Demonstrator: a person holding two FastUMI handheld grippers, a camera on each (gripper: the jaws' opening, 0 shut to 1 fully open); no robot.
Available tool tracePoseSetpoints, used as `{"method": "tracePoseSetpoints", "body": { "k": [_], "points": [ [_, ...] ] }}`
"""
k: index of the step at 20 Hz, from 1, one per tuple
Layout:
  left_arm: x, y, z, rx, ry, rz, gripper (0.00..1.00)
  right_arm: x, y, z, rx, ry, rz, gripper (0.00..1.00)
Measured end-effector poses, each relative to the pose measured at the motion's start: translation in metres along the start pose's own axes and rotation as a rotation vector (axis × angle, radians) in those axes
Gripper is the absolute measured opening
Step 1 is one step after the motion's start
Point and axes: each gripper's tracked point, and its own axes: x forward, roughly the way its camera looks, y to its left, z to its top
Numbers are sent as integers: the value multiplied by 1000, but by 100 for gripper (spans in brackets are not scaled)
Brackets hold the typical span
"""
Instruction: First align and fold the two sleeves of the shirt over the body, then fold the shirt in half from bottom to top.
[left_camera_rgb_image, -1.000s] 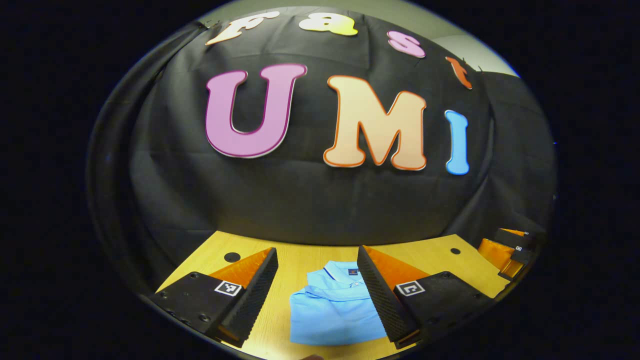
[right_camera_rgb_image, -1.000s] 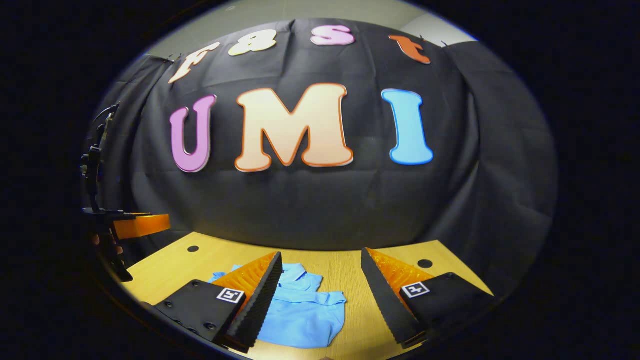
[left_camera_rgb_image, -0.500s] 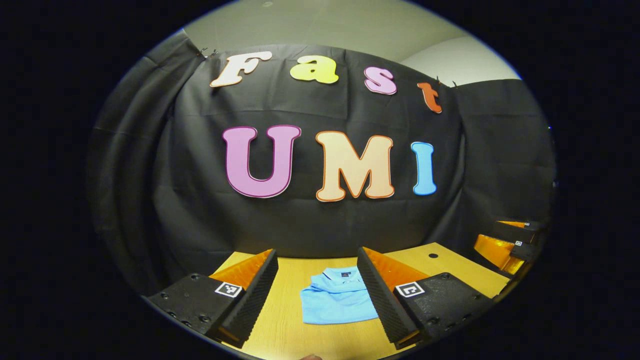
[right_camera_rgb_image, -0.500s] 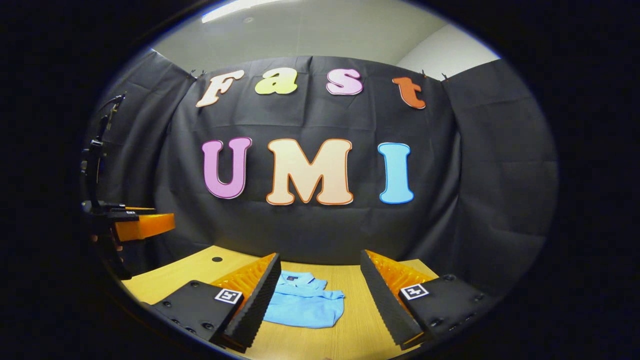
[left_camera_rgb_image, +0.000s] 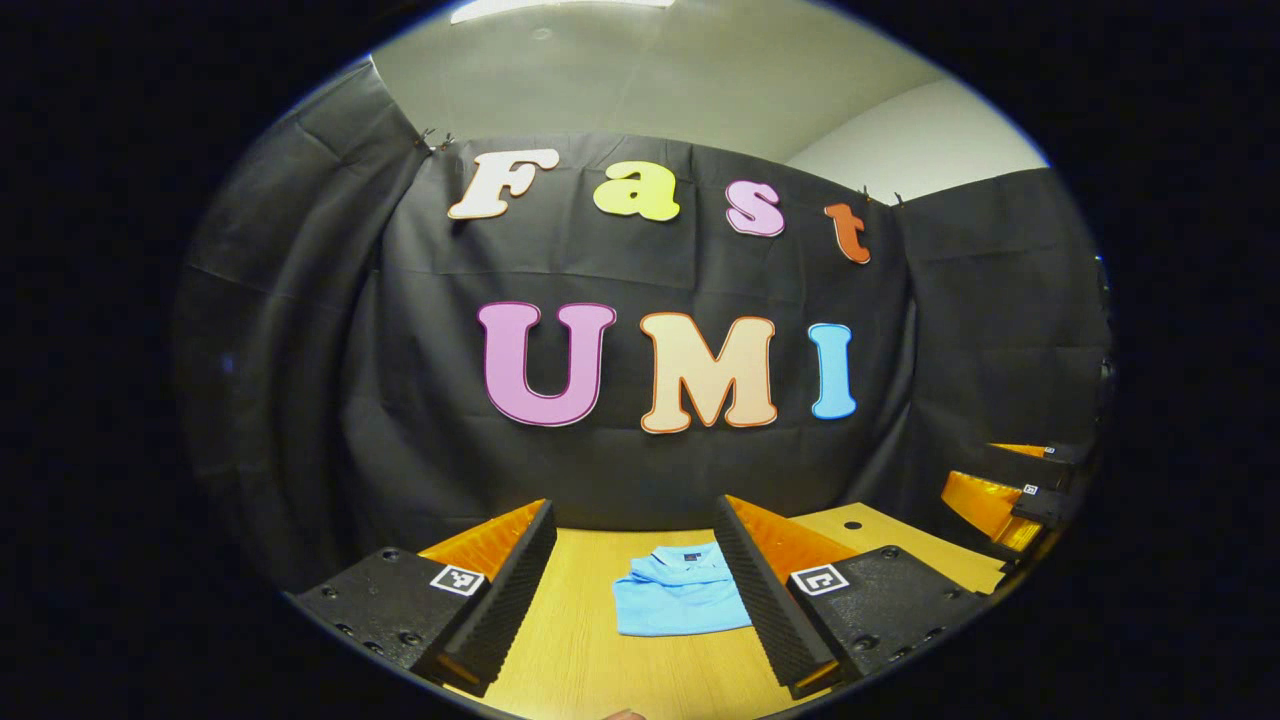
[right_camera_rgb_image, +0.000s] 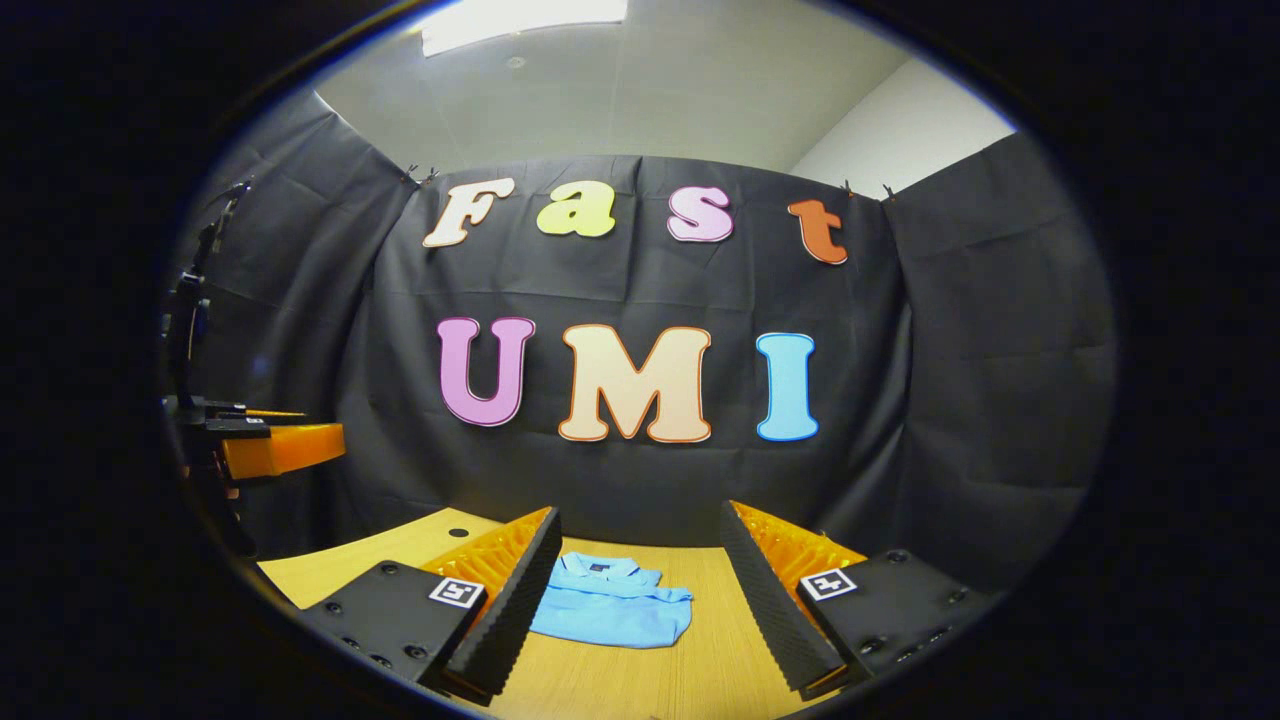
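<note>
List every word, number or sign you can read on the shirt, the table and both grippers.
Small dark label inside the collar of the blue shirt: too small to read.
Square markers on the left gripper: a black-and-white pattern, no letters or numbers.
Square markers on the right gripper: the same, nothing to read.
Wooden table: no writing to be seen.

Counter (left_camera_rgb_image: 590, 650): pale wood, round holes seen near its far edge.
Backdrop: black cloth (right_camera_rgb_image: 980, 400) hung behind.
Ceiling light (right_camera_rgb_image: 520, 15): lit.
</note>
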Motion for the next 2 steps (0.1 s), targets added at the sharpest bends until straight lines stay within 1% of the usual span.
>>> {"method": "tracePoseSetpoints", "body": {
  "k": [1, 2],
  "points": [
    [-5, 0, 2, 2, -5, 0, 93, -3, 2, 1, 1, -3, 3, 98],
    [-7, 2, 2, 5, -5, 2, 93, -4, 3, 2, 2, -3, 6, 97]
  ]
}}
